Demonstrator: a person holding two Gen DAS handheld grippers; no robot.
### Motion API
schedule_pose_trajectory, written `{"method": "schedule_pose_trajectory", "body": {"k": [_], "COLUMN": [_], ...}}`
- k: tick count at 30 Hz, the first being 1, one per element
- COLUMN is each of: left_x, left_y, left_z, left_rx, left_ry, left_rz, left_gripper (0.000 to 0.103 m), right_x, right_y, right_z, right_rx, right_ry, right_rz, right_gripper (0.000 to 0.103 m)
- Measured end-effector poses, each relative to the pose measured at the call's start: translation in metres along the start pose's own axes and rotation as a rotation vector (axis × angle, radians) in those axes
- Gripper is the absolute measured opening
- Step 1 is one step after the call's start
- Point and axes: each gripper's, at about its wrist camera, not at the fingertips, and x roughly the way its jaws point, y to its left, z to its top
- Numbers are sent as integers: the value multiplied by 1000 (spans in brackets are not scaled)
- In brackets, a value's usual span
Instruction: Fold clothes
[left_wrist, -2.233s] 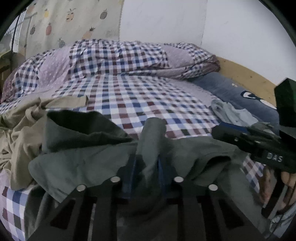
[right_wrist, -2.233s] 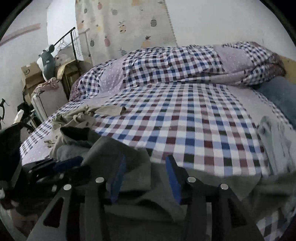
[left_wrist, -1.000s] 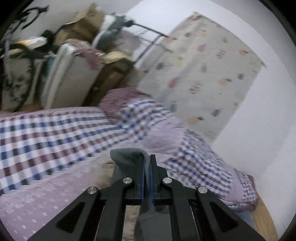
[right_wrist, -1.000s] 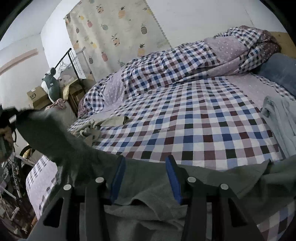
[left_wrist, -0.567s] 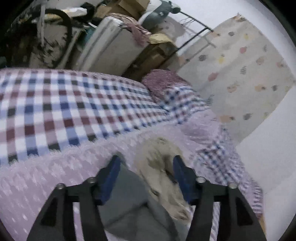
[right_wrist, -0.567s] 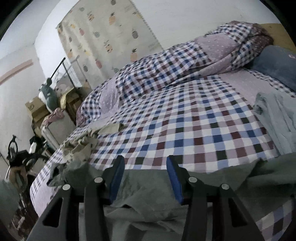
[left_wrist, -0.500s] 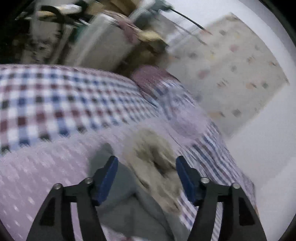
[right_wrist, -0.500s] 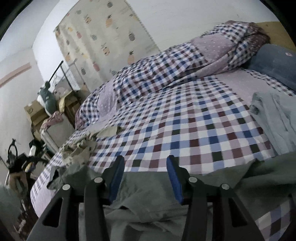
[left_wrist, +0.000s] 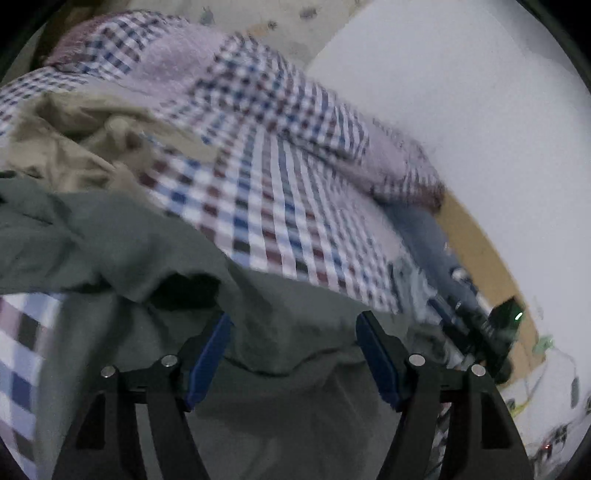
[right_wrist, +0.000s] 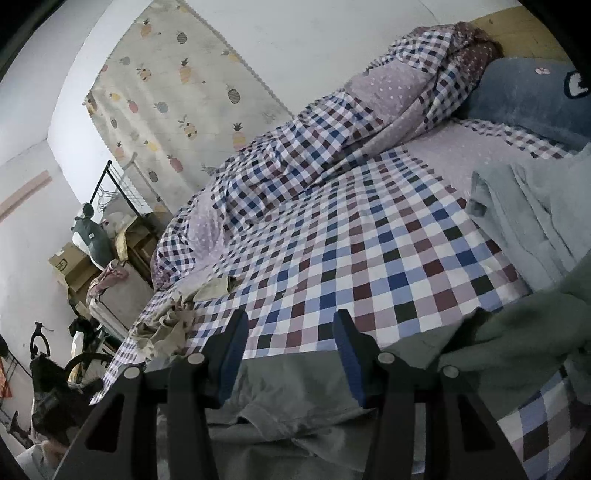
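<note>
The soft, limp grey-green cotton garment (left_wrist: 280, 306) wants pinching at an edge; left tongs (left_wrist: 293, 350) and right tongs (right_wrist: 290, 354) gape empty above it

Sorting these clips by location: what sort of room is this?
Most likely a home bedroom: a bed with a checked sheet, a rumpled duvet against the wall, and a pineapple-print curtain.

The left gripper (left_wrist: 293, 354) is seen with its blue-padded jaws spread wide, having just been opening, no pad pressed on anything. The right gripper (right_wrist: 290, 350) is held with jaws parted, pointed toward twelve o'clock and slightly downward.
</note>
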Motion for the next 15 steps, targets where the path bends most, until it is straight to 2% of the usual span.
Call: {"method": "schedule_pose_trajectory", "body": {"k": [11, 13, 14, 15], "left_x": [40, 45, 46, 47], "left_y": [2, -2, -3, -3], "left_z": [-15, -19, -18, -17], "left_rx": [-35, -29, -39, -48], "left_ry": [93, 110, 107, 104], "left_rz": [81, 88, 90, 92], "left_gripper": [74, 69, 60, 43], "right_x": [-4, -3, -2, -1], "right_y": [-12, -14, -15, -15], "right_z": [4, 4, 4, 3], "right_rx": [24, 34, 37, 37], "right_ry": [8, 19, 28, 40], "right_rz": [12, 21, 26, 28], "right_gripper": [51, 52, 52, 52]}}
